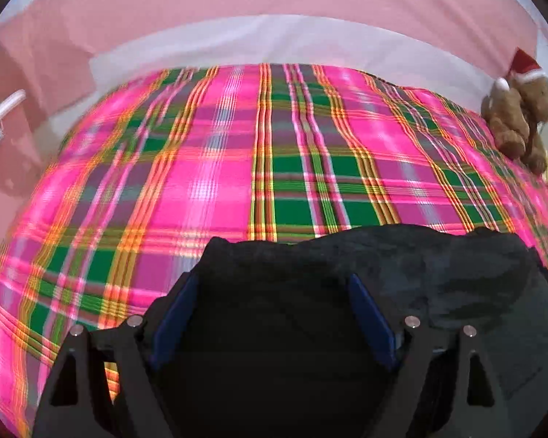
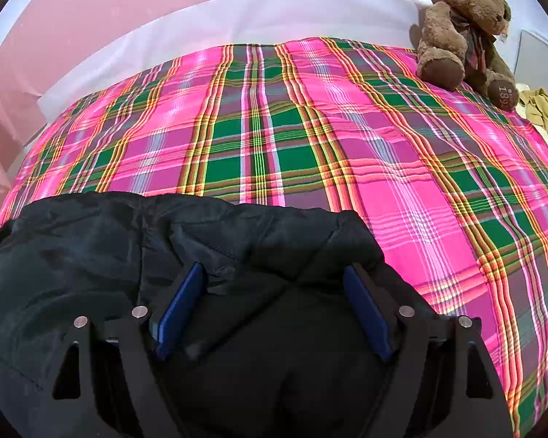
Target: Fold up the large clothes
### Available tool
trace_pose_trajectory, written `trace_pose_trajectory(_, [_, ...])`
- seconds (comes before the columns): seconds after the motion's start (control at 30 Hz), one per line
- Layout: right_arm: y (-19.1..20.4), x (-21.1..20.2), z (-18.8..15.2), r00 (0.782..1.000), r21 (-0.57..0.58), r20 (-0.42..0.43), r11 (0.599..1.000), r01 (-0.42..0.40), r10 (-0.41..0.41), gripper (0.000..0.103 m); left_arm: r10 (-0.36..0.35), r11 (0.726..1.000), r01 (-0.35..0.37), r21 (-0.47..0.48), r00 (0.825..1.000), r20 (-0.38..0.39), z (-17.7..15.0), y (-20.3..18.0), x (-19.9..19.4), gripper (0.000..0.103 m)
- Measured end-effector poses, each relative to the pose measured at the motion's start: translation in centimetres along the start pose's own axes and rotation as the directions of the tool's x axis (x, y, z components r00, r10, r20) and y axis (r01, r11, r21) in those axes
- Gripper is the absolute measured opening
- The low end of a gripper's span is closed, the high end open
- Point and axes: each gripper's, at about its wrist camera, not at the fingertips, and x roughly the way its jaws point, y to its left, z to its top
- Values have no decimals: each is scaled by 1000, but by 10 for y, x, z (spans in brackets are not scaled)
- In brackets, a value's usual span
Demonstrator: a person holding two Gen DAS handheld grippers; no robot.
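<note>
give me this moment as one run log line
left gripper open over black jacket | right gripper open over same jacket | plaid bedspread | teddy bear far corner

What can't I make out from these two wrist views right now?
- Left wrist: black garment runs under the left gripper; lower edge cut off.
- Right wrist: fabric fills the right gripper; grip unclear.
- Yellow cloth cut by the rim.
- Left view motion-blurred.

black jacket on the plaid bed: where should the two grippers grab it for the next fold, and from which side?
Judging by its pose, grip the black jacket at its two outer corners, coming from the near side, low along the plaid bedspread. The left gripper and right gripper already straddle those corners, jaws wide; the far edge lies bunched.
</note>
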Motion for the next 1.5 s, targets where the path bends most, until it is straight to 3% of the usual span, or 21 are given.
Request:
trace_pose_trajectory(0.23, [-1,-9,1,1000,11,11,1000,0,0,78,1,1000,-1,-8,1000,14,-6,2,8,88])
trace_pose_trajectory(0.33, [1,-36,5,997,30,70,999,11,-13,78,1,1000,-1,-8,1000,17,-8,2,6,88])
trace_pose_trajectory(0.47, [26,-80,8,985,3,168,999,-44,43,78,1,1000,-1,-9,1000,21,-8,2,4,88])
trace_pose_trajectory(0.57, [62,-96,6,975,-76,195,992,-96,109,78,0,1000,0,-10,1000,23,-8,3,3,88])
trace_pose_trajectory(0.7, [101,-65,1,984,-144,114,983,-116,133,78,-7,1000,7,-13,1000,25,-8,5,2,88])
trace_pose_trajectory(0.8, [101,-29,-2,992,-127,32,985,-120,125,78,-27,999,28,-32,999,29,-8,8,0,88])
trace_pose_trajectory(0.9, [98,-12,-2,991,-120,5,984,-129,130,78,-41,998,42,-46,999,29,-8,10,2,87])
trace_pose_trajectory(1.03, [104,2,-8,996,-136,13,987,-88,90,78,-40,998,41,-50,999,35,-8,8,6,88])
trace_pose_trajectory(1.33, [99,13,-4,995,-129,22,987,-93,96,79,-28,998,30,-54,999,40,-8,6,12,88])
trace_pose_trajectory(1.43, [89,-8,0,991,-100,27,987,-126,130,77,-36,998,37,-47,999,34,-5,8,-2,87])
trace_pose_trajectory(1.5, [79,-36,3,990,-86,88,991,-103,111,77,-64,996,67,-55,996,61,-4,12,-22,85])
